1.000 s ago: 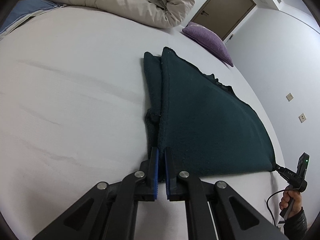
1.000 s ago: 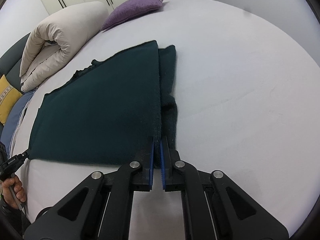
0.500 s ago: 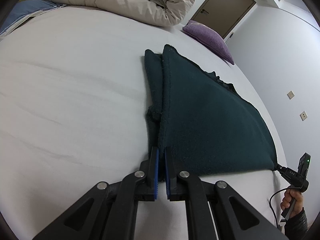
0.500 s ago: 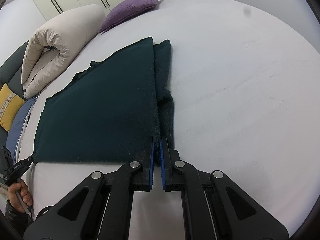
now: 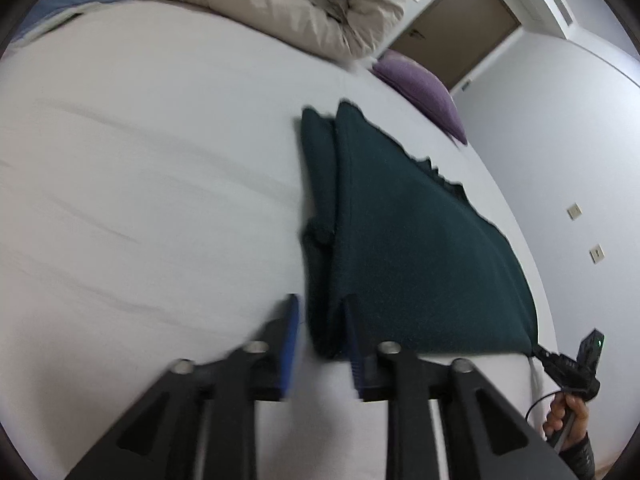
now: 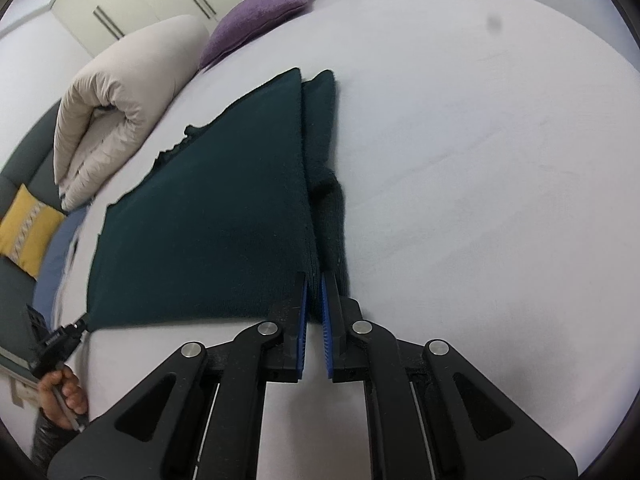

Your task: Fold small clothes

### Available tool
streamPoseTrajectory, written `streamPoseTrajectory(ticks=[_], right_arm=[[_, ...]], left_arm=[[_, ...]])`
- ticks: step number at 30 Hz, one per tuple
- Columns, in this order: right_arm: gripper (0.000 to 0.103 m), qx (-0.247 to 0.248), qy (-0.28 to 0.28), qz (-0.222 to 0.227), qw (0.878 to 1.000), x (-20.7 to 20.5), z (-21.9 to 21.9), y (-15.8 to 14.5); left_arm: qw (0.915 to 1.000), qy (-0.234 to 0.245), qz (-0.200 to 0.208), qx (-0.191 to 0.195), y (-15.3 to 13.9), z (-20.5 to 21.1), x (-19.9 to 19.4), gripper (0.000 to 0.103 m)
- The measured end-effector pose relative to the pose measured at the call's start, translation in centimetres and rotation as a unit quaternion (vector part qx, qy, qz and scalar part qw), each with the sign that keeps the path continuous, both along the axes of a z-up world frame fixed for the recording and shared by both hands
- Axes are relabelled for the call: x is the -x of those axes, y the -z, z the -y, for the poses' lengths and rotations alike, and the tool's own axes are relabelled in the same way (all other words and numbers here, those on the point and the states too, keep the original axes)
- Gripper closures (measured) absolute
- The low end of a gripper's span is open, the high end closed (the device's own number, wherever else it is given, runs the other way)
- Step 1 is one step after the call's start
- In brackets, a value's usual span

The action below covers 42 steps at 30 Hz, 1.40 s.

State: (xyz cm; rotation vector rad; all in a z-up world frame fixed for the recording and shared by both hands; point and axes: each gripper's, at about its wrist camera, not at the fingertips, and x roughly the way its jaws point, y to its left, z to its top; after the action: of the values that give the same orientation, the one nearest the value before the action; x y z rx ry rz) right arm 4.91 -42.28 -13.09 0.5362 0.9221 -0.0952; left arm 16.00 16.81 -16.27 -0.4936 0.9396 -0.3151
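A dark green knitted garment (image 5: 416,240) lies folded flat on the white bed sheet (image 5: 152,184); it also shows in the right wrist view (image 6: 224,216). My left gripper (image 5: 320,312) is open, its blue-padded fingers apart on either side of the garment's near corner. My right gripper (image 6: 313,288) has its pads slightly parted around the opposite corner edge, with cloth between them. Each gripper shows small in the other's view, the right gripper (image 5: 560,364) and the left gripper (image 6: 60,340), at the garment's corners.
A rolled beige duvet (image 5: 280,0) and a purple pillow (image 5: 420,88) lie at the far end of the bed. A yellow cushion (image 6: 24,232) sits on a dark sofa at the left. A door (image 5: 452,28) and wall sockets (image 5: 574,212) stand beyond.
My left gripper has opened and let go of the garment corner. My right gripper's pads have parted slightly. The garment has settled flat on the sheet.
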Motion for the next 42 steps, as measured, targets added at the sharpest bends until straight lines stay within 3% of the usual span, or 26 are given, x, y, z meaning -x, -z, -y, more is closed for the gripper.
streamPoseTrajectory(ticks=[2,6,9,16,20,22,24,26,28,31,35,39,42], right_arm=[[0.077,0.016,0.021,0.001,1.000,0.6,0.1,-1.0],[0.076,0.017,0.021,0.052,0.998,0.6,-1.0,-4.6],[0.075,-0.016,-0.045,0.072,0.996,-2.9,-4.7,-5.6],[0.076,-0.094,-0.177,0.067,0.977,-14.0,-15.6,-3.6],[0.076,-0.129,-0.185,0.050,0.973,-19.7,-18.0,-0.7],[0.076,-0.149,-0.160,0.033,0.975,-21.9,-17.3,1.4],[0.078,-0.192,-0.132,0.035,0.972,-23.1,-15.2,3.4],[0.083,-0.250,-0.101,0.054,0.962,-23.2,-12.6,4.9],[0.081,-0.255,-0.061,0.084,0.961,-22.2,-9.5,5.2],[0.088,-0.278,-0.007,0.108,0.954,-20.7,-5.0,6.0],[0.088,-0.232,0.051,0.138,0.962,-18.6,-0.4,4.9],[0.082,-0.169,0.118,0.119,0.971,-15.7,1.9,3.4],[0.079,-0.184,0.082,0.121,0.972,-13.6,-0.6,2.0]], left_arm=[[0.9996,-0.016,0.022,-0.008,-1.5,-0.4,0.7,0.076],[0.9968,-0.006,0.066,-0.044,-4.9,1.2,0.5,0.076],[0.9936,0.027,0.084,-0.070,-6.1,4.8,-1.3,0.076],[0.9827,0.085,0.095,-0.135,-5.4,13.3,-6.6,0.072],[0.9774,0.082,0.078,-0.178,-3.6,14.7,-9.9,0.072],[0.9783,0.074,0.060,-0.184,-2.1,14.2,-11.1,0.072],[0.9847,0.071,0.060,-0.148,-0.8,12.8,-11.6,0.071],[0.9896,0.067,0.063,-0.110,-0.3,11.8,-11.7,0.071],[0.9917,0.066,0.062,-0.091,0.1,11.2,-11.8,0.072],[0.9924,0.067,0.065,-0.080,0.2,10.8,-11.9,0.072],[0.9930,0.066,0.068,-0.071,0.4,10.8,-11.8,0.072],[0.9948,0.054,0.056,-0.066,-0.3,10.5,-11.3,0.076],[0.9945,0.067,0.056,-0.059,-1.9,11.5,-8.8,0.075]])
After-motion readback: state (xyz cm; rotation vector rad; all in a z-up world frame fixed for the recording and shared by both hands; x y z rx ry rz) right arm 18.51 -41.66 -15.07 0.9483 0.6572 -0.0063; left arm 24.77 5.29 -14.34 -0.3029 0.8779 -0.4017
